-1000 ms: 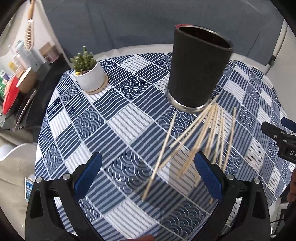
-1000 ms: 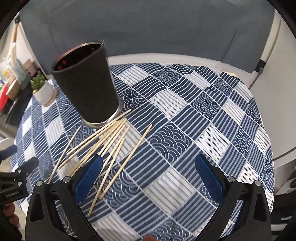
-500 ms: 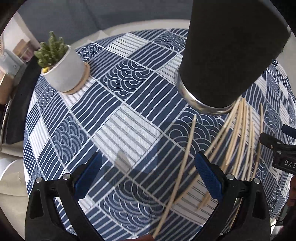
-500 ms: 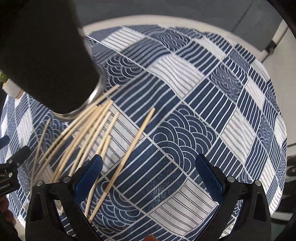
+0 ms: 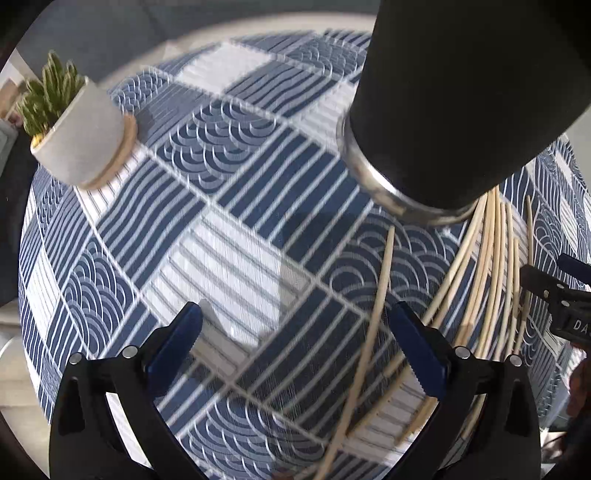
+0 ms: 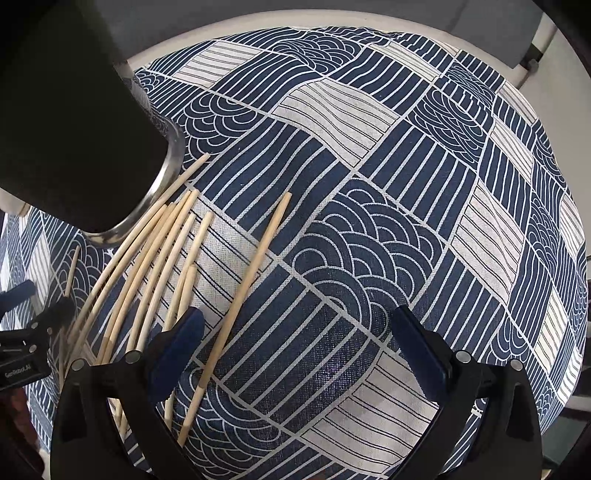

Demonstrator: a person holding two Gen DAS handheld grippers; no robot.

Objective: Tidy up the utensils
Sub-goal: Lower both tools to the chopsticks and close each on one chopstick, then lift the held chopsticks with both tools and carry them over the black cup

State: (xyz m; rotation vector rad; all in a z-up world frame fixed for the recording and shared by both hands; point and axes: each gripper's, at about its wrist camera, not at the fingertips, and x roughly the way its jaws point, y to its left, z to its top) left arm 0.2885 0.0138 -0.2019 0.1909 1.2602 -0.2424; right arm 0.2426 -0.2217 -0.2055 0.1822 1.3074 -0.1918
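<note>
One chopstick [image 6: 240, 299] lies between the right gripper [image 6: 295, 350]'s spread jaws.

A round tabletop [image 6: 236, 35] carries a blue-and-white patterned cloth [image 6: 388, 229]. Behind it runs a grey-blue wall [image 5: 110, 33]. A potted succulent [image 5: 70, 122] stands at the cloth's far left edge.

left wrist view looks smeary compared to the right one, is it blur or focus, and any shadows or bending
Left wrist view: motion blur streaks the tablecloth and potted plant, while the left claw stays crisp; its shadow falls on the cloth ahead. Right wrist view: sharp weave, right claw crisp. Both views: fisheye bows the chopsticks and bulges the cup.
</note>
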